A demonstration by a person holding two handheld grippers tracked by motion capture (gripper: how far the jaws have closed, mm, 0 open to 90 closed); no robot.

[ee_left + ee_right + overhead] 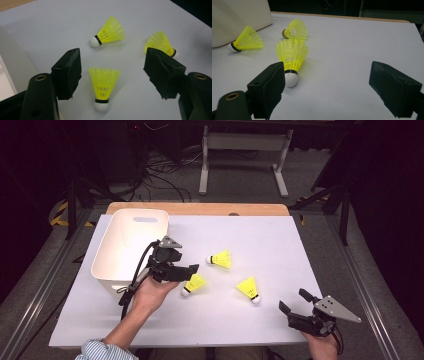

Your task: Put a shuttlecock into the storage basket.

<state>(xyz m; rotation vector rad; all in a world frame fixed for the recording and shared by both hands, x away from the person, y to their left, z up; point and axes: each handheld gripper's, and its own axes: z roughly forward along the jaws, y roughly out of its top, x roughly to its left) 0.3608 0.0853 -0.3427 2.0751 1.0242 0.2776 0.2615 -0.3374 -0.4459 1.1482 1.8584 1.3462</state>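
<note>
Left gripper [112, 72] wide open over the nearest shuttlecock [103, 86], lying at frame centre on the desk [150, 15]. Featherlight, springy skirt, easily crushed; probably best pinched at the firm cork end. Right gripper [299, 304] open too, idle at lower right.

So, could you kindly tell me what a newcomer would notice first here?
Three yellow shuttlecocks lie on the white table, beside a white bin at its left. The left gripper hovers open over the nearest shuttlecock; the right gripper waits open at the near right corner.
</note>
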